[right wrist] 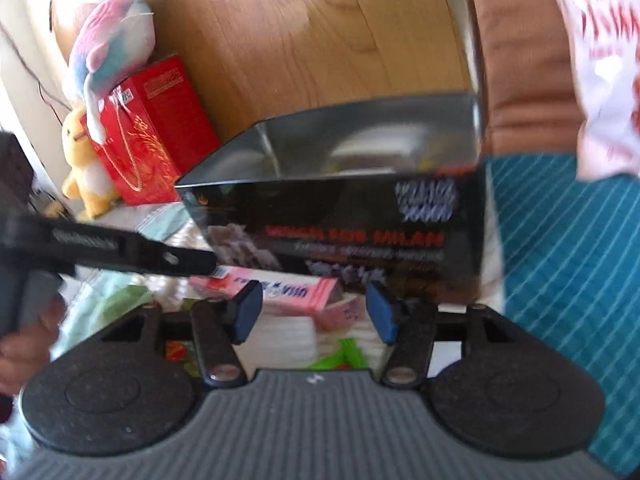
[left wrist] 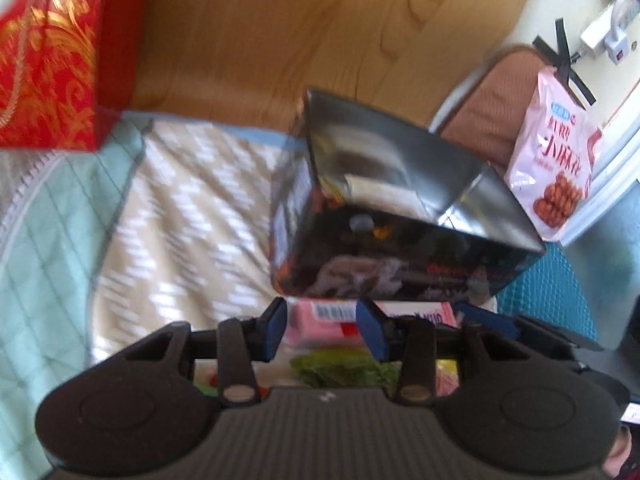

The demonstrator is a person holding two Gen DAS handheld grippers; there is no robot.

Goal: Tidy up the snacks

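**Snacks beside an open black box on a bed**

Snacks lie on the patterned bedspread (left wrist: 192, 208), in front of the black box (left wrist: 400, 216). A pink packet (right wrist: 288, 294) sits just before both grippers. Left gripper (left wrist: 322, 330) and right gripper (right wrist: 314, 312) stand open, jaws parted and empty.

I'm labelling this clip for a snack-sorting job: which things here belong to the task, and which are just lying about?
Part of the job:
- open black cardboard box
- flat pink snack packet
- pale pink bag of fried twists
- left gripper and right gripper, both open, holding nothing

Lying about:
- red and gold gift bag
- yellow plush duck
- pastel plush toy
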